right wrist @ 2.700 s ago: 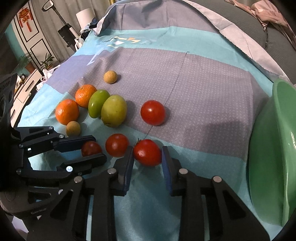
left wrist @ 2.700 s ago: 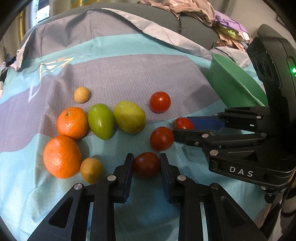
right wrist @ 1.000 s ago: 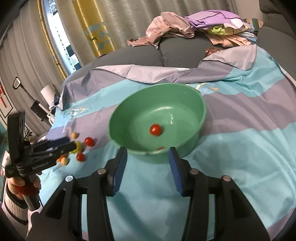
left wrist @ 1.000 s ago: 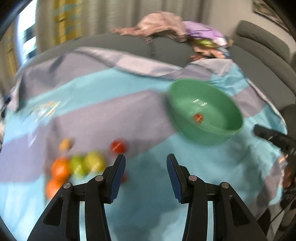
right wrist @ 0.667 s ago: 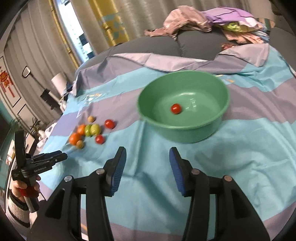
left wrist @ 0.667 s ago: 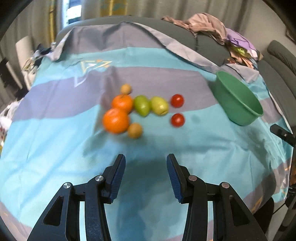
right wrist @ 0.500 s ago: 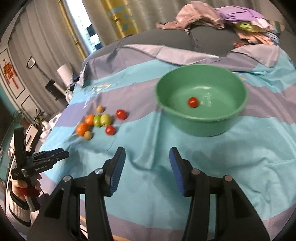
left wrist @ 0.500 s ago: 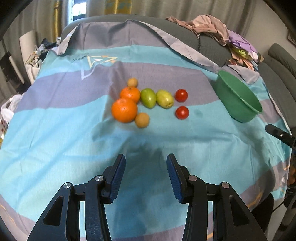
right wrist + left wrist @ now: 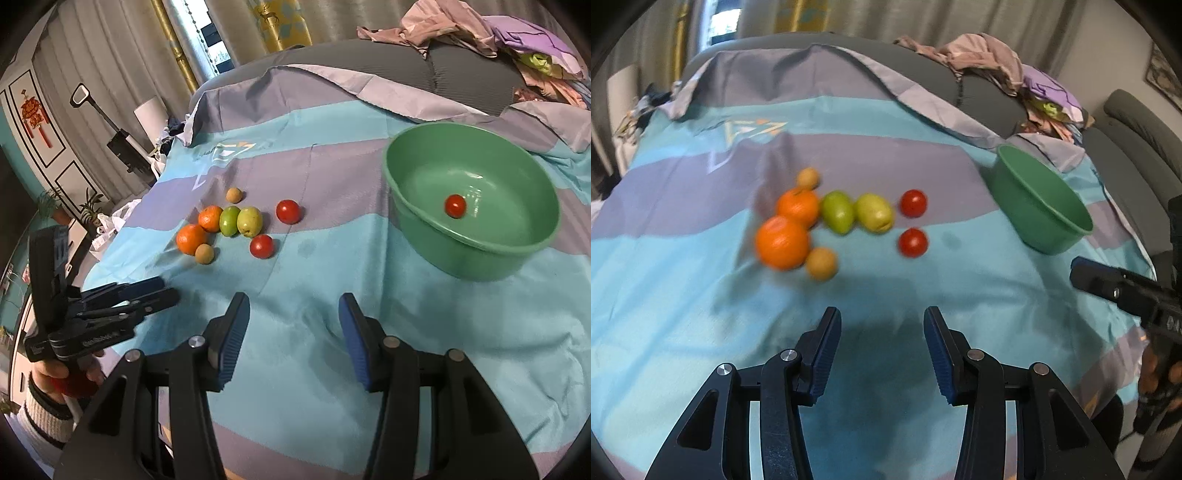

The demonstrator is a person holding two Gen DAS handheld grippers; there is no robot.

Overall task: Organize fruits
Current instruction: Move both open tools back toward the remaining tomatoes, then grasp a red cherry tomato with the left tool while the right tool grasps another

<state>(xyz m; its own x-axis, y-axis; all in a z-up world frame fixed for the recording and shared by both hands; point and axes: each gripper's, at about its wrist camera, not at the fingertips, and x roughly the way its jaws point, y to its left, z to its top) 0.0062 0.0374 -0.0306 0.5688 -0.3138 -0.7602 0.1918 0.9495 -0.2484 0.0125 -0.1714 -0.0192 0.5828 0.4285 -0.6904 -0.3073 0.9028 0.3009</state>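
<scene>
Left wrist view: left hand-held gripper [image 9: 881, 350] spread and empty, hanging over bare turquoise bedsheet [image 9: 665, 314]. Ahead, loose fruit in a cluster: two oranges [image 9: 782, 242], two green fruits [image 9: 837, 211], two small tan fruits [image 9: 821, 263], and two tomatoes [image 9: 913, 242] on the side toward the green bowl [image 9: 1039, 206]. Right hand-held gripper [image 9: 1108, 284] entering from the right edge, only partly shown. Best approach, as a judgement: come down on the nearer tomato, straddle it evenly with both pads, close gently so the skin does not split, lift clear of the neighbours before carrying to the bowl. Fruit blurred here, so stems and exact contacts hard to make out; bowl interior hidden by its near wall.

Right wrist view: right hand-held gripper [image 9: 293, 334] likewise spread, nothing between the pads, over bare sheet between cluster and bowl [image 9: 472, 251]. One tomato in bowl [image 9: 455, 206] plainly visible; anything under the near rim hidden. Left hand-held gripper [image 9: 122, 299] at the left, seen side-on, held by a hand [image 9: 62, 376] in a knitted cuff. Small tan fruits too small to identify. Clothes pile [image 9: 491, 22] behind, cut off at the frame edge.
</scene>
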